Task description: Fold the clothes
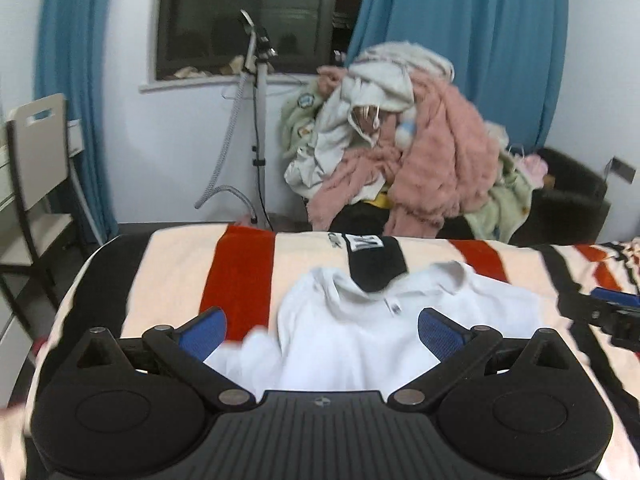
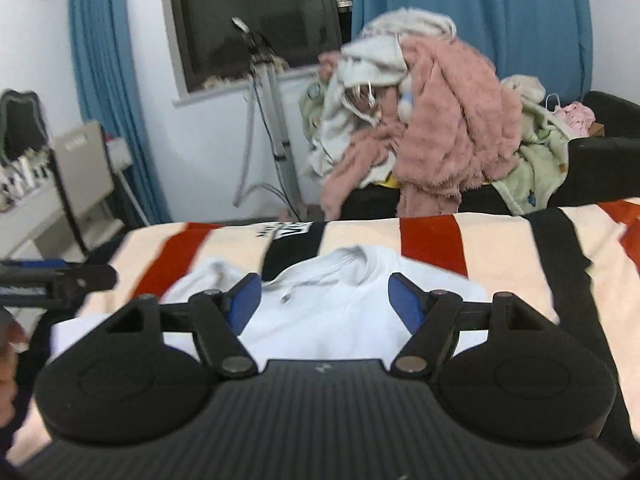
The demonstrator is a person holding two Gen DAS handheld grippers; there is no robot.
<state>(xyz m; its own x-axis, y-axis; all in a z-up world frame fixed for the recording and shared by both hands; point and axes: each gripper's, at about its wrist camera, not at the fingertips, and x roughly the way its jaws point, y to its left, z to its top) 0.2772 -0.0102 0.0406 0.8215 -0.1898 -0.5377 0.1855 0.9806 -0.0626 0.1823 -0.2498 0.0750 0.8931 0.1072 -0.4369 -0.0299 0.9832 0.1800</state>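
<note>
white hooded sweatshirt (image 1: 360,320) is lying spread flat on the bed (image 1: 172,276), over a cream blanket striped in red and black. left wrist view: the sweatshirt is filling the centre of the frame, its hood opening toward 12 o'clock, with a black garment bearing a white label (image 1: 374,264) lying just beyond the hood and touching it. the left tool (image 1: 322,330) is hovering over the sweatshirt's lower half, its blue pads (image 1: 204,332) standing wide apart and gripping nothing; white cloth is showing between them, and whether the pads are touching it cannot be told. the right tool (image 1: 616,312) is entering this view at 3 o'clock, over the blanket beside the sweatshirt's sleeve.

right wrist view: the right tool (image 2: 326,300) is poised over the sweatshirt (image 2: 320,320) just below the hood, jaws well open and empty, blue pads (image 2: 248,300) flanking the drawstring area. the left tool (image 2: 56,280) is appearing at 9 o'clock, near the sweatshirt's far sleeve.

background: a heap of pink, cream and pale green clothes (image 1: 420,152) is piled on a dark chair at 1 o'clock beyond the bed; a garment steamer on its stand (image 1: 256,128) is standing at 11 o'clock before a dark window (image 1: 248,16) framed by blue curtains (image 1: 72,80).
</note>
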